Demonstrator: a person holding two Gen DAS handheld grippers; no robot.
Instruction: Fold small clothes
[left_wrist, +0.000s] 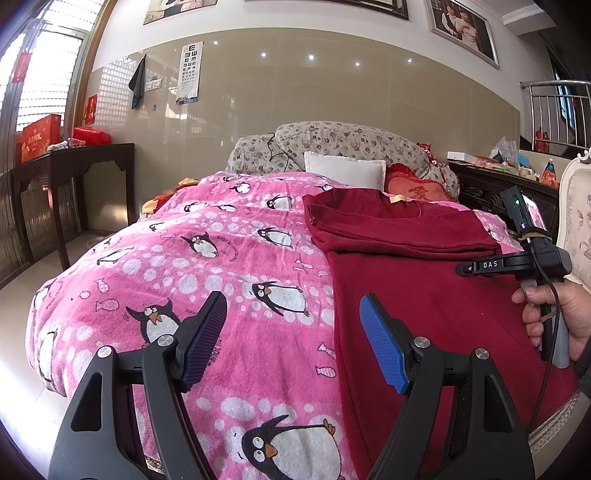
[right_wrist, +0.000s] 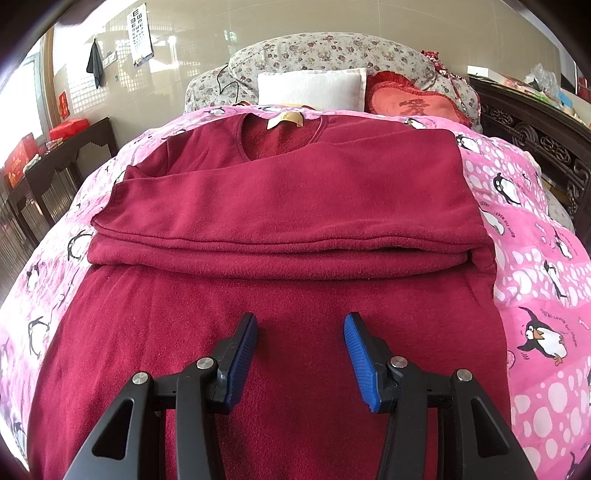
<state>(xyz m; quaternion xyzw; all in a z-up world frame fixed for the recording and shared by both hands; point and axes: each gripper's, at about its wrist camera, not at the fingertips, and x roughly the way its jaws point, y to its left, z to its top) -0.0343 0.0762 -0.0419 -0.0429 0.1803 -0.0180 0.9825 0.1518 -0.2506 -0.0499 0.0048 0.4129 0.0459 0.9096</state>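
I'm holding my left gripper (left_wrist: 293, 332) spread and empty over the pink penguin blanket (left_wrist: 221, 258), just left of the maroon top (right_wrist: 288, 192). It's lying mid-bed, sleeves already folded across the chest (lower half still flat, so halfway, I'd judge). My right gripper (right_wrist: 301, 354) is hovering above it, parted, gripping nothing.

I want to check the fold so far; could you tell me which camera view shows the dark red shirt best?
The right wrist view: the dark red shirt fills the frame, with the neckline, tan label and folded-over sleeves across the chest all visible. The left wrist view shows the shirt only at an angle along the right, beside the penguin blanket.
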